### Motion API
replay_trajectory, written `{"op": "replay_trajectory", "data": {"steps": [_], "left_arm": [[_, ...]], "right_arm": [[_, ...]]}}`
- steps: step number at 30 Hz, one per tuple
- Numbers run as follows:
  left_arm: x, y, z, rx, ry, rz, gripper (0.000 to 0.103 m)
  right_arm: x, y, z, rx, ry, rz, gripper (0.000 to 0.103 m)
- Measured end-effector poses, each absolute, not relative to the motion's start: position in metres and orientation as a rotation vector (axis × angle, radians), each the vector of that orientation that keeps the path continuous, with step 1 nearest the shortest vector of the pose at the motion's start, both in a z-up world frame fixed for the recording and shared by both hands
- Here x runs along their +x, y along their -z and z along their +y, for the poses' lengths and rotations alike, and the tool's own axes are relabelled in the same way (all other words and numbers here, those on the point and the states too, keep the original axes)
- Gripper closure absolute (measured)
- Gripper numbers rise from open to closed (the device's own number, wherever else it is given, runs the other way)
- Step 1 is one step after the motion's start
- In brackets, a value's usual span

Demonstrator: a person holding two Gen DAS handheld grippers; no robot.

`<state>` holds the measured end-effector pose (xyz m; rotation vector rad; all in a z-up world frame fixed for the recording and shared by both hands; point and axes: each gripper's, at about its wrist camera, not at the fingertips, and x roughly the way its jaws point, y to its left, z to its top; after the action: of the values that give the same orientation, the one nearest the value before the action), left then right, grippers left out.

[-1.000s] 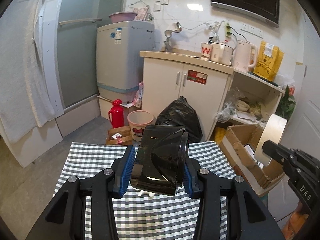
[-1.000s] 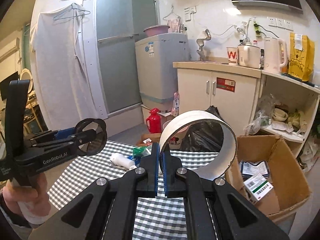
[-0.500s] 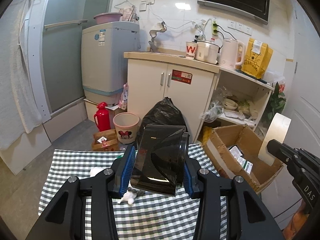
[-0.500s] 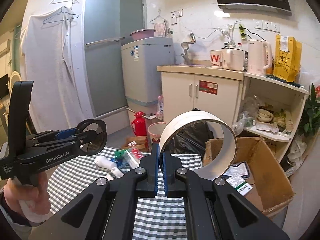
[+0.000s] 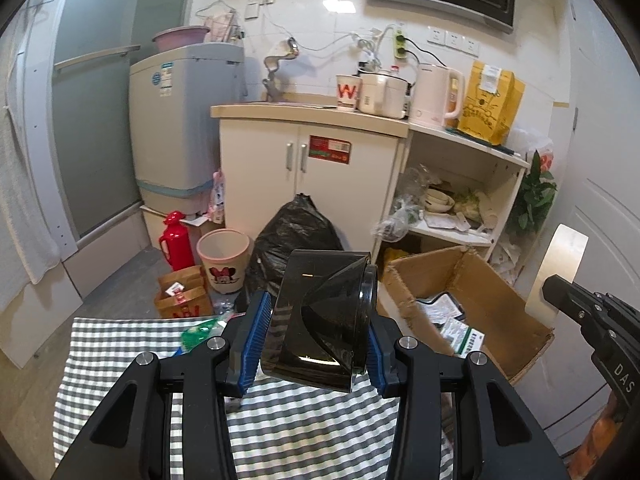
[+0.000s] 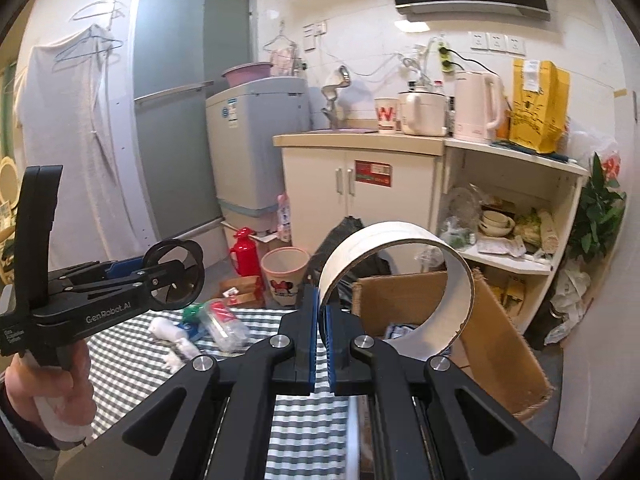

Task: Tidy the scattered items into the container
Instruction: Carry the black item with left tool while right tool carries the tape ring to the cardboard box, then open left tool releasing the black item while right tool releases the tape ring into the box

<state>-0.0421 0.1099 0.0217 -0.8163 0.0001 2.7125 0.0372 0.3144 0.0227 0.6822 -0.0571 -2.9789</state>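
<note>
left gripper [image 5: 316, 336] is clamped on a dark lens hood [image 5: 324, 320]; right gripper [image 6: 322, 340] pinches a tape roll [image 6: 400, 292], both level.

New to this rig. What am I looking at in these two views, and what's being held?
There is no robot arm: a person carries one pair of handheld tongs in each hand, and a fisheye camera on each looks forward along its fingers.

The left wrist view shows the left tongs shut on a dark smoked-plastic piece. The right wrist view shows the right tongs pinching the wall of a wide tape roll; the person's left hand and the other tool show at its left edge.

Below is a checked tablecloth with a clear plastic bottle and white crumpled scraps on it. An open cardboard box stands to the right, probably the container.
</note>
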Motion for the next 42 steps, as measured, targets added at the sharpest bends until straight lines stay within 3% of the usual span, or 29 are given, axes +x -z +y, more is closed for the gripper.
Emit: {"op": "replay_trajectory", "data": {"steps": [21,42], "left_arm": [[-0.073,-0.009,0.230,-0.854,-2.570,0.077,0.059],[-0.112,0.048,0.330,-0.984,-2.418,0.208,0.059]], "right_arm": [[0.021,0.002,0.421,0.824,3.058,-0.156,0.100],[-0.021,0.074,0.462,1.104,2.898,-0.240,0.098]]}}
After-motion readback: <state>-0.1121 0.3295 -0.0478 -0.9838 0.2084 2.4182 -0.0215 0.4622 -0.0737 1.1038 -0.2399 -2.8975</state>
